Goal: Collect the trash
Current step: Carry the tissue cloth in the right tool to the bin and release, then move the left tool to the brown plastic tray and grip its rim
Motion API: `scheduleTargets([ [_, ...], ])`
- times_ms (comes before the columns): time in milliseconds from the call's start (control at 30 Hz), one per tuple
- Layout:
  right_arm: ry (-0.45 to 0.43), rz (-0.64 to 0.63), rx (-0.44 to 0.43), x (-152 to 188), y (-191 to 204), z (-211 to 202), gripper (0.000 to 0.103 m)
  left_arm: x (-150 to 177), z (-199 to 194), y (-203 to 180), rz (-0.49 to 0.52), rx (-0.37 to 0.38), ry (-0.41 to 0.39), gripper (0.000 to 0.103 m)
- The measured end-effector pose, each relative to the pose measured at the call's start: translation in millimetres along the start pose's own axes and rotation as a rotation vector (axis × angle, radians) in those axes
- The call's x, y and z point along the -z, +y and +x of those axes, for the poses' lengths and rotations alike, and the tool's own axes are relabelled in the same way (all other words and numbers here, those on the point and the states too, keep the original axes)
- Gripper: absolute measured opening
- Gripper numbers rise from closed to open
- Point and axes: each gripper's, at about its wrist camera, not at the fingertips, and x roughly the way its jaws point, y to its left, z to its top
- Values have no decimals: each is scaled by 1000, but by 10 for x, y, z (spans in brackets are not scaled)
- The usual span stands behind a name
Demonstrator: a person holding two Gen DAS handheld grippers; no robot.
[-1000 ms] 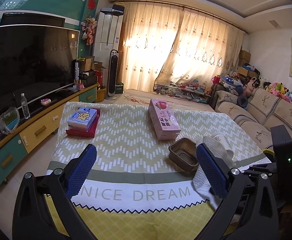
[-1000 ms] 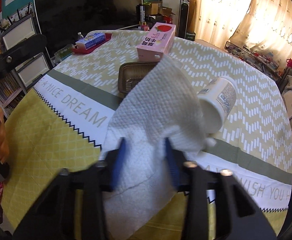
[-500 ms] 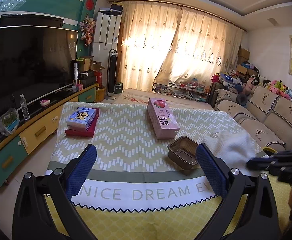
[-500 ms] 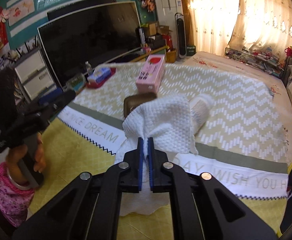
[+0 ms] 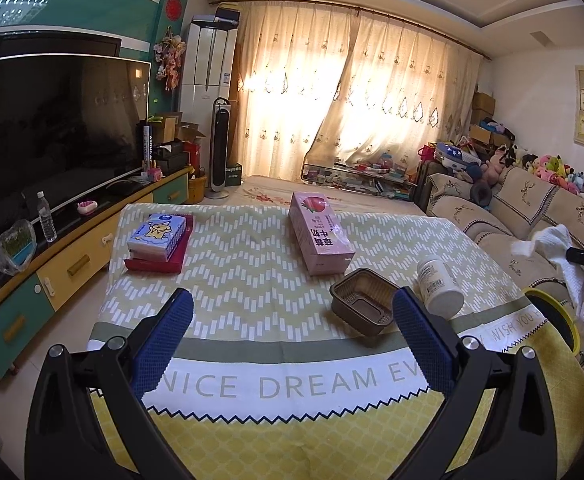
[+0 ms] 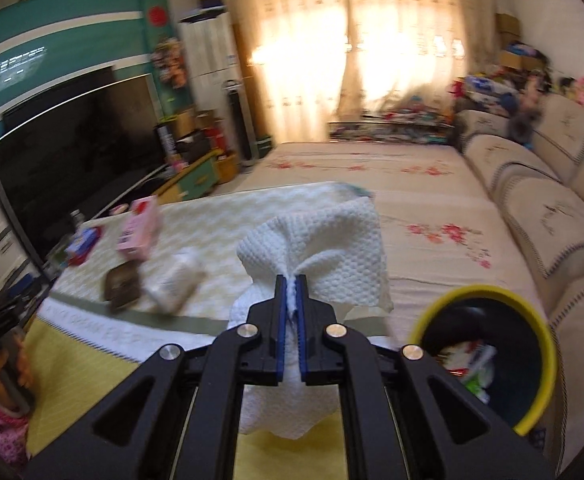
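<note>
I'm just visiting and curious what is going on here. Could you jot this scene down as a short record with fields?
Setting: living-room table with a patterned yellow-green cloth
Right gripper: shut on a white textured paper towel, held in the air
Left gripper: open, empty, above the table
Bin: black waste bin with a yellow rim, already holding rubbish
On the table: brown plastic tray, white bottle lying on its side, pink carton

Home living room. Large television on a teal-and-yellow cabinet, curtained window, beige sofa heaped with plush toys, standing air conditioner, cloth-covered low table.
</note>
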Motion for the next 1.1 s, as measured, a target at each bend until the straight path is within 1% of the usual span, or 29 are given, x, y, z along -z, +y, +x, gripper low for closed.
scheduleTargets([
  [167, 11, 95, 160, 80, -673, 100, 5, 7, 5, -3, 1, 1, 1, 98],
  [267, 42, 143, 230, 173, -1015, 217, 5, 9, 2, 0, 1, 0, 1, 98],
  [400, 85, 178, 297, 304, -1309, 371, 6, 23, 28, -7, 2, 4, 7, 98],
  [500, 98, 206, 335, 380, -1441, 430, 13, 33, 40, -11, 2, 4, 12, 98],
  [533, 97, 219, 343, 403, -1478, 437, 20, 32, 43, -11, 3, 5, 12, 98],
  [567, 90, 234, 349, 416, -1502, 429, 24, 33, 43, -10, 4, 5, 13, 98],
  [600, 80, 245, 354, 411, -1491, 410, 30, 34, 44, -11, 4, 5, 13, 98],
  [633, 63, 252, 353, 397, -1476, 385, 33, 34, 43, -11, 4, 5, 14, 98],
  [767, -10, 247, 326, 306, -1239, 282, 36, 40, 42, -13, 6, 5, 15, 98],
  [833, -60, 250, 266, 269, -1051, 223, 42, 39, 43, -12, 6, 7, 16, 98],
  [867, -87, 239, 239, 262, -922, 194, 42, 34, 48, -10, 6, 9, 17, 98],
  [967, -162, 186, 153, 280, -517, 154, 50, 43, 65, -20, 8, 21, 24, 98],
  [1000, -179, 167, 123, 304, -378, 160, 52, 44, 74, -30, 11, 25, 27, 98],
  [1100, -209, 121, 80, 344, -107, 174, 52, 45, 100, -88, 25, 48, 40, 98],
])
